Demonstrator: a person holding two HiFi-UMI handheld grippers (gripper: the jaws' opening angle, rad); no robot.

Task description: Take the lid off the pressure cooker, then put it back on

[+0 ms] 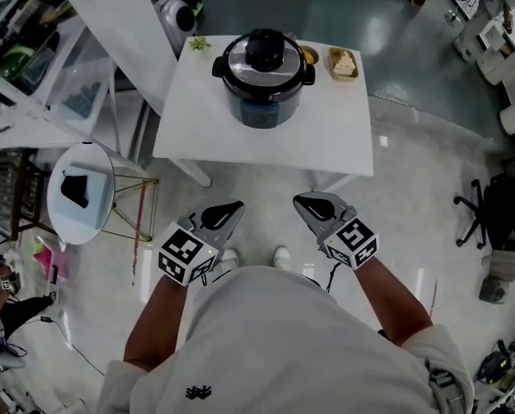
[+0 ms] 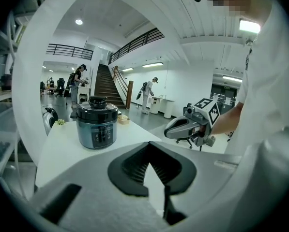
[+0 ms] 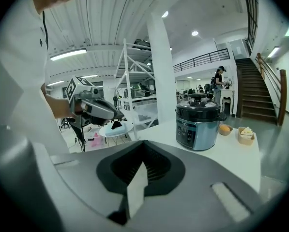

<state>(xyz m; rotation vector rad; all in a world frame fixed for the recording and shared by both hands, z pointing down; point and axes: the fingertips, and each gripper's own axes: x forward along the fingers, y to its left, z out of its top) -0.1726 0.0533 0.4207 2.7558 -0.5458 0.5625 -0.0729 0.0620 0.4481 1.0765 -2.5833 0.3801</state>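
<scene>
The pressure cooker point(image 1: 264, 80), blue-grey with a black lid point(image 1: 265, 54) and knob, stands on the white table point(image 1: 335, 136), lid in place. It also shows in the left gripper view as the cooker point(image 2: 97, 124) and in the right gripper view as the cooker point(image 3: 197, 124). Both grippers are held short of the table's near edge, over the floor, well apart from the cooker. My left gripper point(image 1: 233, 207) and right gripper point(image 1: 304, 200) are shut with nothing between the jaws. Close up, the left gripper point(image 2: 149, 151) and right gripper point(image 3: 143, 151) show pads meeting.
Behind the cooker are a small plant point(image 1: 198, 44), a bowl point(image 1: 310, 56) and a food tray point(image 1: 342, 63). A round side table point(image 1: 81, 192) and shelving stand to the left, an office chair point(image 1: 490, 210) to the right. People stand far off by the stairs point(image 2: 105, 83).
</scene>
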